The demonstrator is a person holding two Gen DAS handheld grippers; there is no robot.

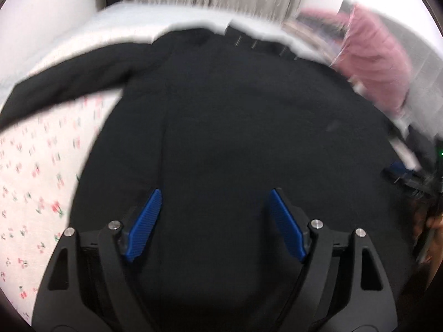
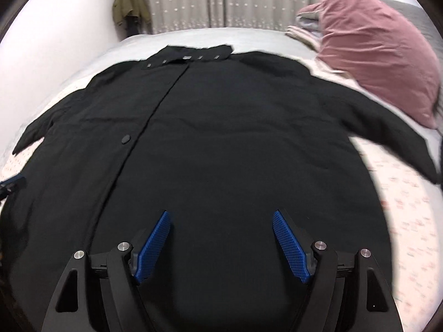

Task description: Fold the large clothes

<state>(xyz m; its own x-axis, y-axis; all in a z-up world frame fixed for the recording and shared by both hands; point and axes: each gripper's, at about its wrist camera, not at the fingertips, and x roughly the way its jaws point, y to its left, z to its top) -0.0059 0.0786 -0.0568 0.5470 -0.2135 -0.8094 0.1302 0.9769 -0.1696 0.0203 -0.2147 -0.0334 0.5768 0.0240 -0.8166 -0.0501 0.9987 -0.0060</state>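
There, the black coat [image 2: 221, 144] lay spread flat on the bed [image 2: 409, 221], sleeves out, near a pink pillow [image 2: 373, 47]. Above it, both the left hand-held gripper [image 1: 214, 202] and the right hand-held gripper [image 2: 221, 224] stood spread apart, holding nothing.

both wrist views look down close over black coat [image 2: 221, 138], facing curtains [image 2: 193, 0].

Bed [image 2: 401, 207]: black coat [image 2: 221, 138], probably pillow [image 2: 373, 41]
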